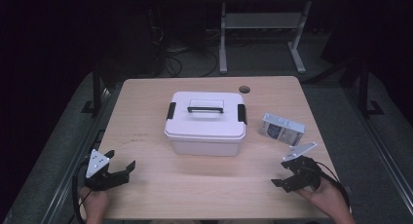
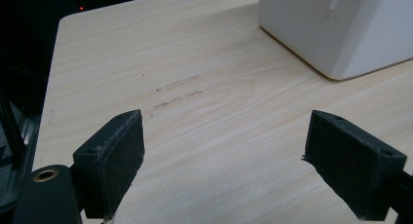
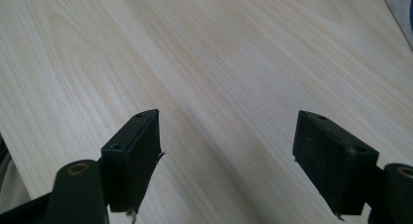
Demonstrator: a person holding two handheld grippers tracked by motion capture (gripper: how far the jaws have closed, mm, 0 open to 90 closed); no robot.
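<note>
The table [image 1: 146, 112] is wide open in front of you, pale wood, and that suits you: room to come in from both sides. Dead centre sits the white storage box [image 1: 205, 124], lid down, its 2 black latches at the short ends and the carry handle flat on top, squared to you so each latch faces 1 of your hands. To its right, well apart from it, lies the small blue-and-white carton [image 1: 282, 128], handy for your right side, likely what goes inside. Now your tools: the left gripper [image 1: 122, 169] hovers near the table's near-left corner, jaws spread wide, nothing between them; in the left gripper view the box's corner [image 2: 341, 29] lies ahead and to the right. The right gripper [image 1: 281, 173] waits near the front edge below the carton, released too, only bare wood between its pads. Both are parked wide of the box, I'd say, ready for the latches.
</note>
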